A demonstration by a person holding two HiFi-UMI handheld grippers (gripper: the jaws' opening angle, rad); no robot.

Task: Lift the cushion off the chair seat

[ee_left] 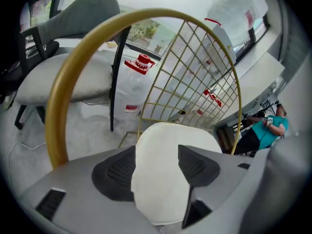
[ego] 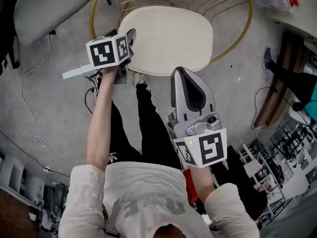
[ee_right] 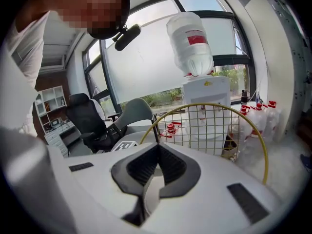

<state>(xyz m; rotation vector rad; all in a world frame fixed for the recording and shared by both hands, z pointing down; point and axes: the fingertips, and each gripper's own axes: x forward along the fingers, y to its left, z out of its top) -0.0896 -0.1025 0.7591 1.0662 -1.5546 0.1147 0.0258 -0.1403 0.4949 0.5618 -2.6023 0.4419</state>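
A cream oval cushion [ego: 166,38] lies on the seat of a gold wire chair [ego: 247,19]. My left gripper [ego: 130,37] is at the cushion's front left edge and is open. In the left gripper view the cushion [ee_left: 175,135] fills the gap between the two dark pads [ee_left: 114,172] of the left gripper [ee_left: 157,164]; I cannot tell if they touch it. My right gripper [ego: 183,76] hangs just in front of the cushion's near edge and is shut on nothing. In the right gripper view the tips of the right gripper [ee_right: 158,149] meet, with the chair's wire back [ee_right: 209,126] behind them.
A grey office chair [ego: 44,9] stands to the left of the wire chair. A cable [ego: 29,118] runs over the floor on the left. Behind the wire chair are water bottles [ee_left: 141,65] and a water dispenser [ee_right: 200,48]. Shelving [ego: 277,148] is at the right. The person's legs [ego: 148,128] are below the cushion.
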